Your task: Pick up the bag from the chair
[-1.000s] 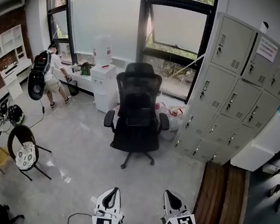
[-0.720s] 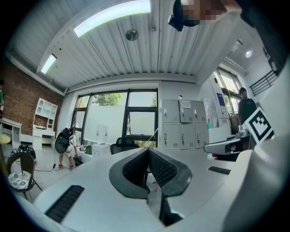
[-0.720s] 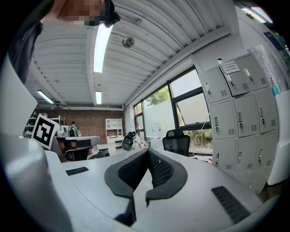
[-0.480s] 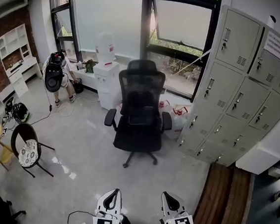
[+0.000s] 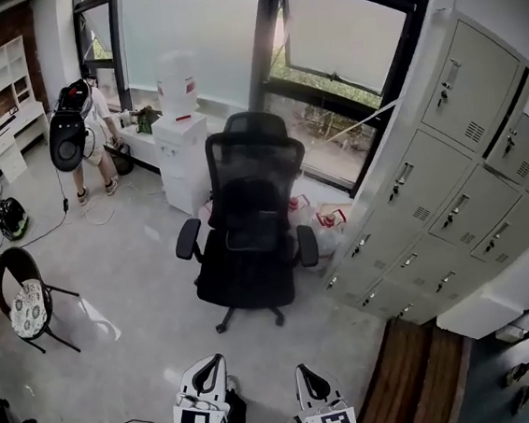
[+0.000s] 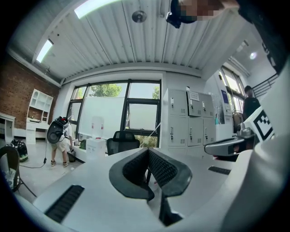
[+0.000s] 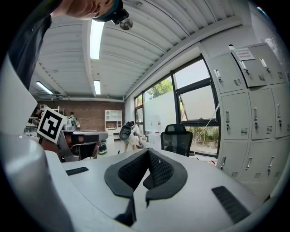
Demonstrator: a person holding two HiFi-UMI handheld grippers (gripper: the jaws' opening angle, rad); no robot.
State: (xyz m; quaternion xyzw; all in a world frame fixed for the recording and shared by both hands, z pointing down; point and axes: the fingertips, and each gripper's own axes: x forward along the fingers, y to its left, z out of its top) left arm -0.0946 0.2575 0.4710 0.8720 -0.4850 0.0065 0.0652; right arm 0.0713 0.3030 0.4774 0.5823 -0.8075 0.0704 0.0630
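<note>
Black office chair (image 5: 247, 222) stands back-on and screens part of the bag (image 5: 333, 234), which sits just behind it beside grey lockers (image 5: 450, 186). Water dispenser (image 5: 176, 88) beyond, to the left. Floor (image 5: 129, 267) glossy grey; tall windows (image 5: 345, 42). Bag: white, red handles. Left gripper (image 5: 207, 376) and right gripper (image 5: 311, 381): jaws closed, empty, well short of the chair.

Bright window (image 5: 199, 34) daylight, strong fisheye edge distortion.

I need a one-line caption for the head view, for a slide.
Both shut, the left gripper and right gripper point at a black chair beside grey lockers.
</note>
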